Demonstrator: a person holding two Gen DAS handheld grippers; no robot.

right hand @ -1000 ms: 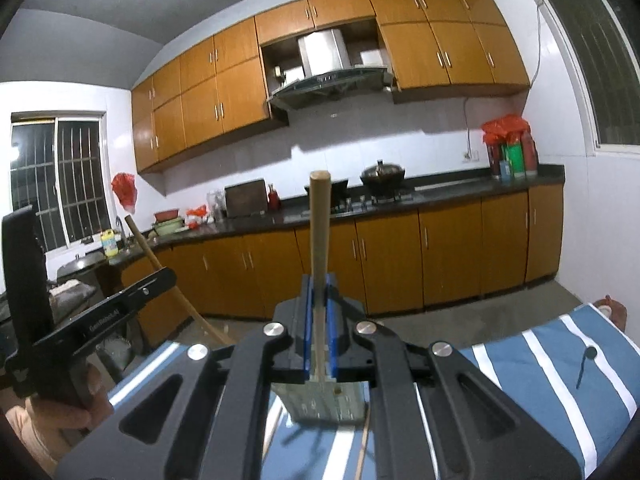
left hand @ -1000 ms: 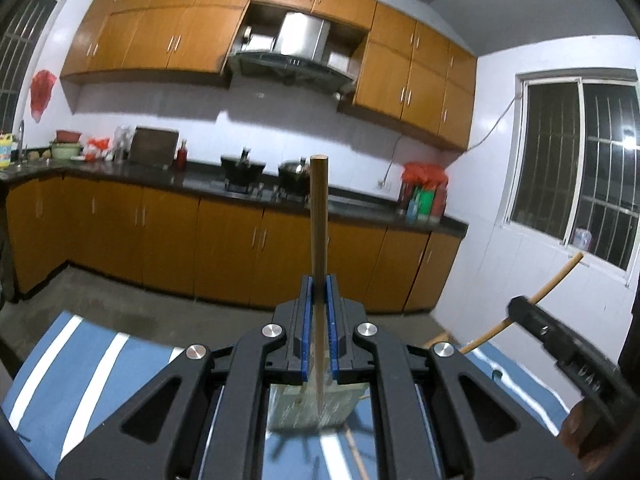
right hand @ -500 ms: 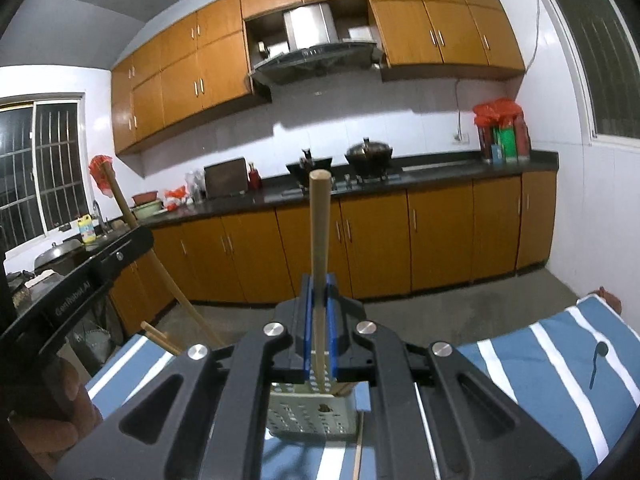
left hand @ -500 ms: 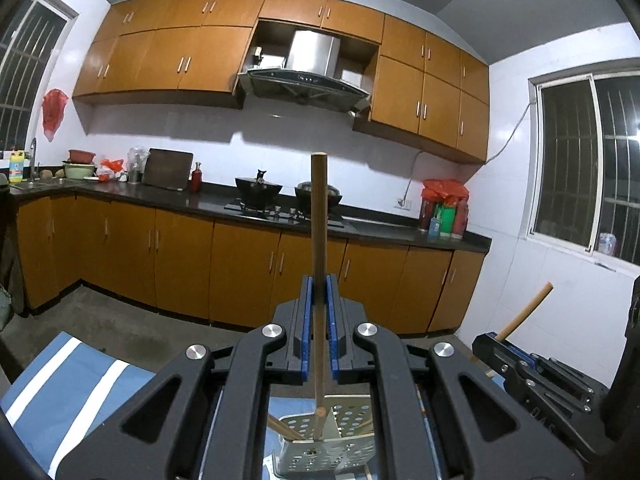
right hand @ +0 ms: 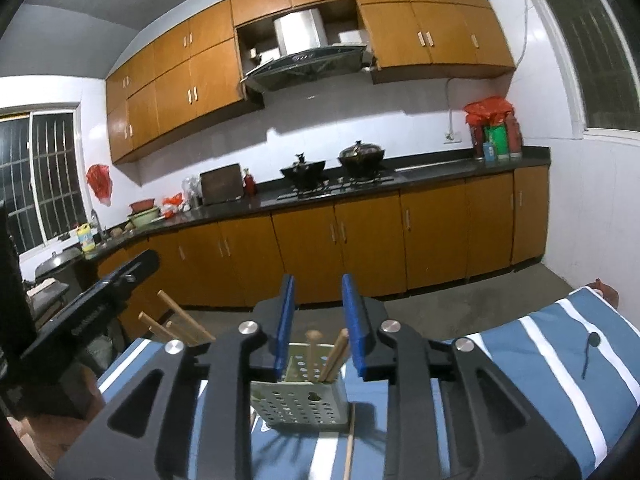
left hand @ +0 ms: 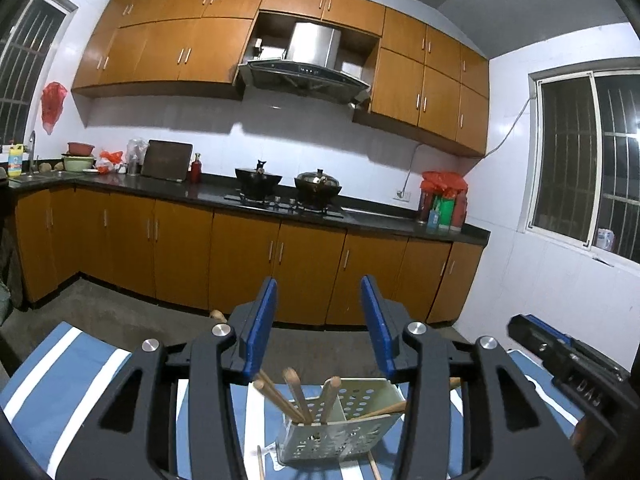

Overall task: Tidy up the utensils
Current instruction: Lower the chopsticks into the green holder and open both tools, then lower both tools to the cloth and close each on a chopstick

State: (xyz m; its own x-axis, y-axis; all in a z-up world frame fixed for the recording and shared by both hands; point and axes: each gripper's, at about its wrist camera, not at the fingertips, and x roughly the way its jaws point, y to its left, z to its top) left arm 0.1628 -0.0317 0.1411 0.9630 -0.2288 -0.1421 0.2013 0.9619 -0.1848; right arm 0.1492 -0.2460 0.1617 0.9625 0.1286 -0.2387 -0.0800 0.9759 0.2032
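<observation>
Blue pads of L gripper and R gripper just been opening, now standing apart w/ nothing between; sticks held upright 1 s ago now dropped, both hands released. Meaning this pair done, loose ones next. Sitting just beyond jaws on striped cloth: perforated caddy w/ chopsticks leaning inside. Lying beside caddy on cloth: stray stick. Further back: cabinets, stove.
</observation>
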